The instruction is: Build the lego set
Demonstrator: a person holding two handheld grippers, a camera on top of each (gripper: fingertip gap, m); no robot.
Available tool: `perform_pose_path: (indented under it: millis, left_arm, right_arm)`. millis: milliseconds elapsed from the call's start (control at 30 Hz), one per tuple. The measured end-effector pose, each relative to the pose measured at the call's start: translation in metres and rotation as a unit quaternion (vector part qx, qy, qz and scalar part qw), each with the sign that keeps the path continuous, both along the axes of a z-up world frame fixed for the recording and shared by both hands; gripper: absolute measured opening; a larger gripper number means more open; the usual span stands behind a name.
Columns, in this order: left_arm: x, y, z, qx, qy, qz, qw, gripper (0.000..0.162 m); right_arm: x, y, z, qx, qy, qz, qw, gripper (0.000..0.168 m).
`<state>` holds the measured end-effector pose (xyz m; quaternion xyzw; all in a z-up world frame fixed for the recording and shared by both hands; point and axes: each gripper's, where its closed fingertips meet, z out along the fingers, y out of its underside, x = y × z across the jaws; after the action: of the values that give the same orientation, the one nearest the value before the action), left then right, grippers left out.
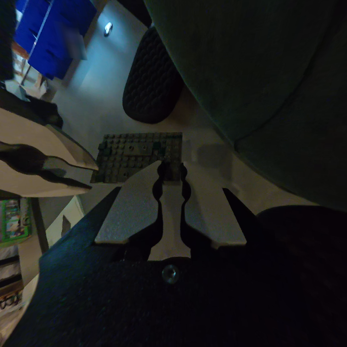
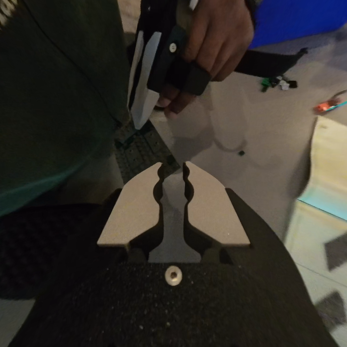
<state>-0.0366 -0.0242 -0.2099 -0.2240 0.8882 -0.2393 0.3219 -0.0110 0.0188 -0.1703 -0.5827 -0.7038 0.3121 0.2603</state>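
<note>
A dark grey studded baseplate (image 1: pixel 131 159) with a few dark green bricks and a smooth grey tile lies on a pale surface; it also shows in the right wrist view (image 2: pixel 139 154). My left gripper (image 1: pixel 171 164) points down at the plate's near right edge, its jaws a narrow gap apart, with only the plate showing between them. In the right wrist view its fingertips (image 2: pixel 138 124) touch the plate's far end. My right gripper (image 2: pixel 173 165) is open and empty just off a plate corner; in the left wrist view it (image 1: pixel 93 177) sits at the plate's left edge.
A person in dark green clothing (image 1: pixel 262 75) crowds close, with a black shoe (image 1: pixel 150 78) beyond the plate. A hand (image 2: pixel 216 41) holds the left gripper. Loose bricks (image 2: pixel 276 84), one small dark green piece (image 2: pixel 241 153) and an orange-red item (image 2: pixel 328 107) lie to the right. About 7 cm separates my left fingertips from my right.
</note>
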Motion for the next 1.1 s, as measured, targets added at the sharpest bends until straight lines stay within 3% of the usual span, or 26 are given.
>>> perform_pose_path:
  millis: [33,400,1100]
  left_arm:
    - [0.000,-0.002,0.001,-0.006,-0.003,0.000,1.000,0.016]
    - [-0.003,-0.013,0.005,-0.035,-0.019,0.000,0.999,0.016]
    - [-0.004,-0.036,0.020,-0.050,-0.063,0.005,0.997,0.016]
  right_arm:
    - [-0.002,-0.002,-0.001,-0.008,0.004,0.005,1.000,0.018]
    - [-0.011,-0.011,-0.004,-0.008,-0.003,0.035,0.999,0.009]
    - [-0.015,-0.023,0.002,0.045,0.057,-0.088,0.993,0.008]
